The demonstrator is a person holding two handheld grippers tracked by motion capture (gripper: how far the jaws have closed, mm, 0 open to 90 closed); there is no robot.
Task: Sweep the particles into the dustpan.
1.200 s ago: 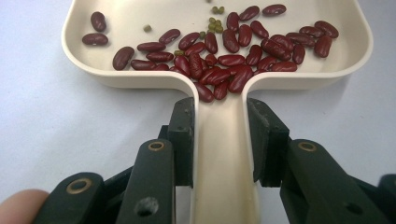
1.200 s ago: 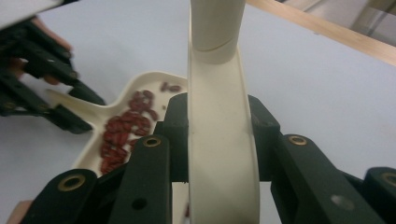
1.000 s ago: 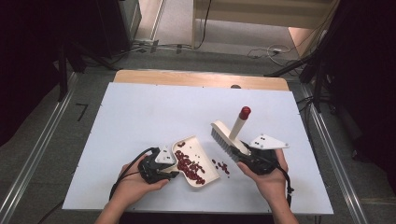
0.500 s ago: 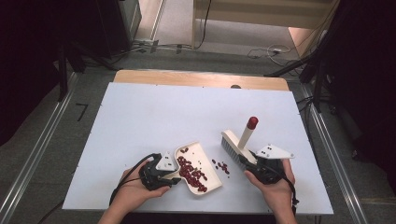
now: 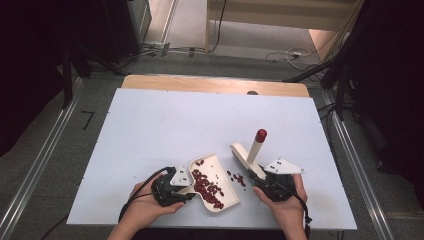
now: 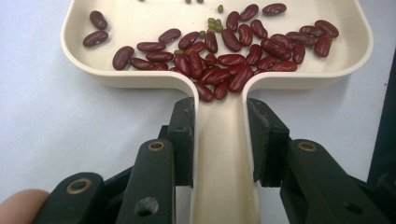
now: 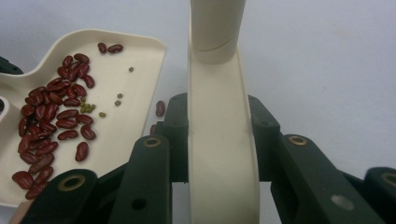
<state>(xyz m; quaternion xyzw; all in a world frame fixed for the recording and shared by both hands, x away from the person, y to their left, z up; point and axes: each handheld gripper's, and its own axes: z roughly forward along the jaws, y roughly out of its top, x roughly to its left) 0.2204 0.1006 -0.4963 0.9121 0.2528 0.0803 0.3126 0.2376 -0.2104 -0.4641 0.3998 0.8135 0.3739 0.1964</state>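
A cream dustpan (image 5: 214, 162) lies on the white table near the front edge, with my left gripper (image 5: 188, 187) shut on its handle (image 6: 222, 154). Several red kidney beans (image 6: 224, 56) and a few small green beans (image 6: 214, 23) lie in the pan. To its right my right gripper (image 5: 260, 177) is shut on a cream brush (image 5: 248, 152), whose handle with a red tip (image 5: 260, 134) slants up and away. In the right gripper view the jaws clamp the brush back (image 7: 222, 140), with the dustpan (image 7: 135, 93) to its left. Several loose beans (image 5: 237, 178) lie on the table between pan and brush.
The white table top (image 5: 200, 120) stretches wide and bare behind the two tools. A wooden strip (image 5: 210, 84) runs along its far edge. Metal rails (image 5: 350, 150) flank the table, and cables lie on the floor beyond.
My right gripper has brought the brush lower and closer to the table's front edge, beside the loose beans. The left gripper and the dustpan have hardly moved.
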